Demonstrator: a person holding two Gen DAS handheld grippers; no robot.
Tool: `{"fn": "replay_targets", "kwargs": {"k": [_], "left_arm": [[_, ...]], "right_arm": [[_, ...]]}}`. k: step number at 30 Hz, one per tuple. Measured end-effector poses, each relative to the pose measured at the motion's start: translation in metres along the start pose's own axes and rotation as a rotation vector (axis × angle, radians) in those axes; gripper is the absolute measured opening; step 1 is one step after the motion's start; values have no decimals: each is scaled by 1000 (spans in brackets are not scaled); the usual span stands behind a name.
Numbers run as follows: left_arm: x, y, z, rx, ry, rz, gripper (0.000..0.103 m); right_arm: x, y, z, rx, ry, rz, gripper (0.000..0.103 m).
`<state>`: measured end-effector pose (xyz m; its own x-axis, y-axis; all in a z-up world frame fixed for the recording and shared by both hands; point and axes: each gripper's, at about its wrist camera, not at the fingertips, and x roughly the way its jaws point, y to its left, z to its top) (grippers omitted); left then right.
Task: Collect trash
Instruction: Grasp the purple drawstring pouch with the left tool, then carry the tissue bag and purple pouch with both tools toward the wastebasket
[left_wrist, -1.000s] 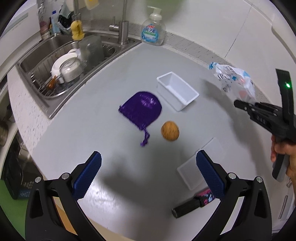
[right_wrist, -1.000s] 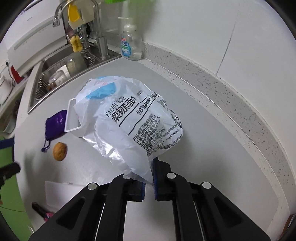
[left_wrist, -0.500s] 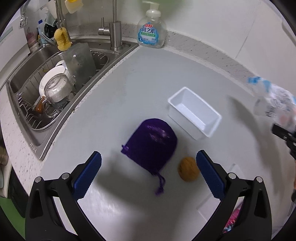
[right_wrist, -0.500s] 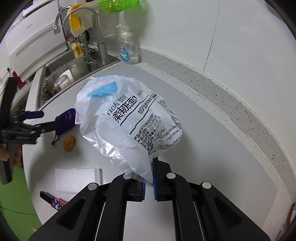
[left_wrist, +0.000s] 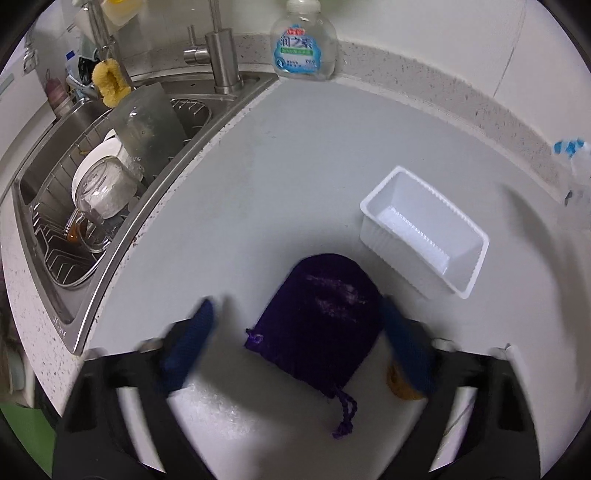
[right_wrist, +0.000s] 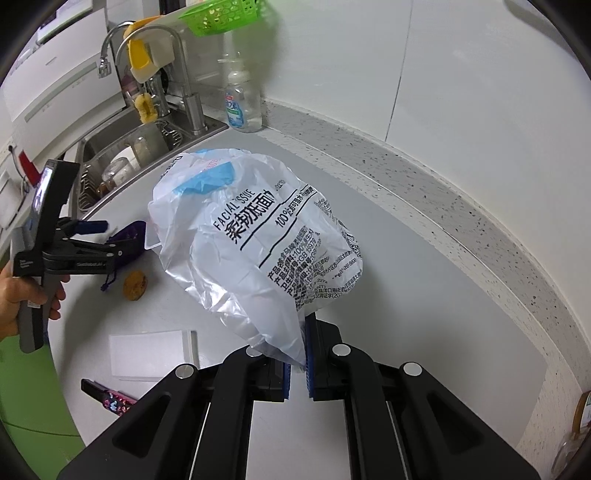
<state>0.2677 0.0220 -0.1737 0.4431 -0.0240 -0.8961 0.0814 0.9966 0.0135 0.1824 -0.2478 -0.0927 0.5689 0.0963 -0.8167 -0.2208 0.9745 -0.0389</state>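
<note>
My right gripper is shut on the lower edge of a white plastic facial-tissue bag, held up above the grey counter. My left gripper is open, its blurred blue pads on either side of a purple drawstring pouch lying on the counter. In the right wrist view the left gripper sits at the pouch. A brown round lump lies beside the pouch, partly hidden behind my left gripper's right finger. A white plastic tray stands just beyond the pouch.
A sink with a wire rack and dishes lies to the left, with a tap and a soap bottle at the back. A flat white lid and a dark patterned stick lie near the counter's front.
My left gripper has moved forward and down, so its pads now flank the purple pouch. My right gripper still holds the bag up, drifted slightly.
</note>
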Motion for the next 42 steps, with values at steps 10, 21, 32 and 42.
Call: {"fn": "replay_targets", "kwargs": {"k": [10, 21, 32, 42], "left_arm": [[-6, -7, -2, 34, -12, -12, 7], [-44, -2, -15, 13, -44, -40, 5], [-118, 20, -64, -26, -96, -33, 5], [-179, 51, -147, -86, -111, 1, 5]], "right_arm": [[-2, 3, -4, 8, -4, 1, 5], [-16, 16, -7, -10, -28, 23, 5], [-43, 61, -20, -88, -57, 65, 5], [-68, 127, -47, -175, -67, 140, 5]]}}
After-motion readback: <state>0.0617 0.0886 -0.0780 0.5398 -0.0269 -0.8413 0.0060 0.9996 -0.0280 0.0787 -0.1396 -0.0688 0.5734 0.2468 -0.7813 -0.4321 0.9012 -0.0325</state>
